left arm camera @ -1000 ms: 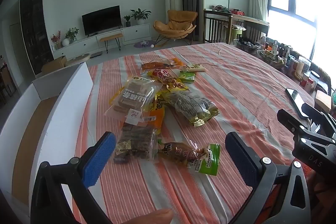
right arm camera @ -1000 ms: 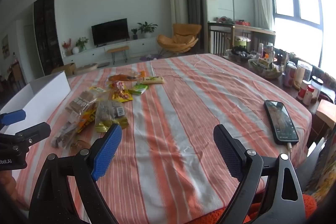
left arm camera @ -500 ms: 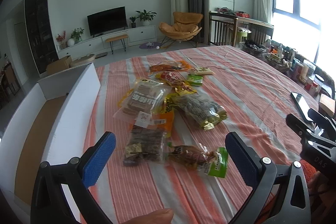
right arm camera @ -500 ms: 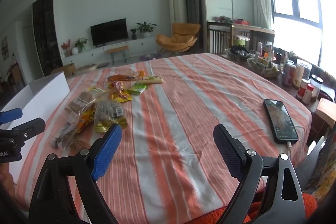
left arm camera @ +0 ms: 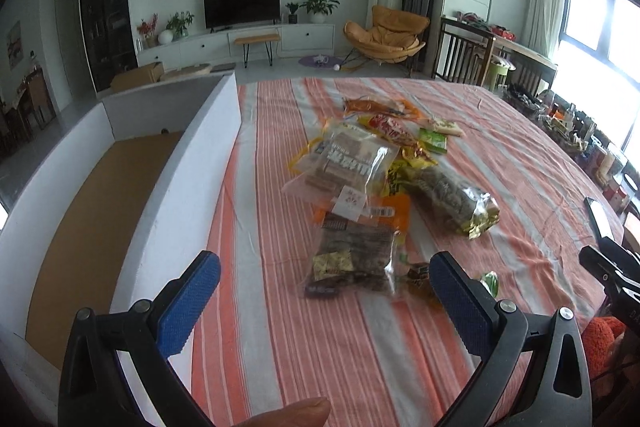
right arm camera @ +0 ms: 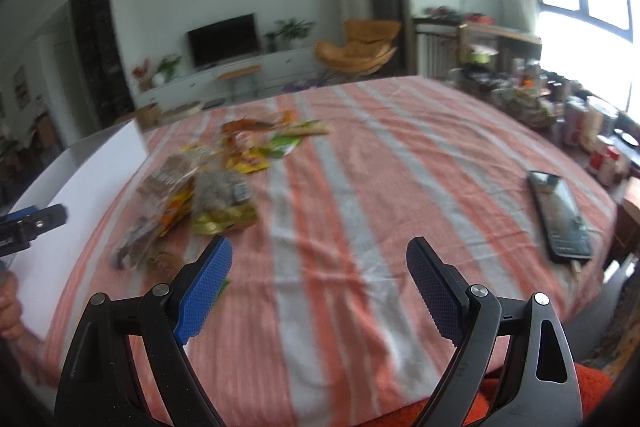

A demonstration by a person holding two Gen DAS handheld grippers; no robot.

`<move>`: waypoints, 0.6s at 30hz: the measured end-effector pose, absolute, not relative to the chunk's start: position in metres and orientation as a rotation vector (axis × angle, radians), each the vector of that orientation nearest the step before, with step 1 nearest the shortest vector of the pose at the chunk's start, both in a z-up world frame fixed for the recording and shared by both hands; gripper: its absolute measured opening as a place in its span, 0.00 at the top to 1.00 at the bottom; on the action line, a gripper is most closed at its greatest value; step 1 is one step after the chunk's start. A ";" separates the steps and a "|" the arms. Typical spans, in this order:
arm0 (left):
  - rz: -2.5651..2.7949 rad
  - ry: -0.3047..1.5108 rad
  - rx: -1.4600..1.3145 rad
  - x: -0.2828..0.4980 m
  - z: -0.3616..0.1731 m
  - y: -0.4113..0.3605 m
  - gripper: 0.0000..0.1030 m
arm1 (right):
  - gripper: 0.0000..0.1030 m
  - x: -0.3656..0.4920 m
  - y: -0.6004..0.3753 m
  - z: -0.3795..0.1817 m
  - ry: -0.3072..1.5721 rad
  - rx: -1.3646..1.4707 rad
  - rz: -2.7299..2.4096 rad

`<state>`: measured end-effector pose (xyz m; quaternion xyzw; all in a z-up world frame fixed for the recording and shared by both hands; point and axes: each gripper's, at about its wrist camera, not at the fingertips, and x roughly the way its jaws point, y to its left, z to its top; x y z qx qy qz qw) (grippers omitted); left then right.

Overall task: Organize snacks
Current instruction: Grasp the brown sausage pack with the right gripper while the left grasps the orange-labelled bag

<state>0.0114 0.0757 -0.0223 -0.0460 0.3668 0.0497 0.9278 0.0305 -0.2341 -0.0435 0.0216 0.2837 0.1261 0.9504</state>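
The snacks lie in a loose heap on the striped desk (left arm camera: 520, 163), just right of the white box (left arm camera: 188, 163), which looks empty, so the sorting seems barely begun and this is the approach to a first pick. The left gripper (left arm camera: 325, 287) hovers low with its jaws spread wide and empty, the dark clear packet (left arm camera: 352, 259) at the near end of the heap lying between them. The next move likely calls for lowering onto that packet and pinching it; the right gripper (right arm camera: 320, 283), jaws also spread and empty, waits over bare cloth with the heap off to its far left.
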 end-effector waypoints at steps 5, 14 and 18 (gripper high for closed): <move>0.090 0.805 -0.080 0.013 -0.037 0.075 0.00 | 0.12 0.061 -0.176 -0.061 0.879 -0.010 0.611; 0.101 0.829 -0.040 0.004 -0.042 0.077 0.00 | 0.13 0.105 -0.083 -0.115 1.085 -0.289 0.699; 0.118 0.855 -0.037 0.003 -0.048 0.083 0.00 | 0.28 0.117 -0.078 -0.121 1.063 -0.287 0.672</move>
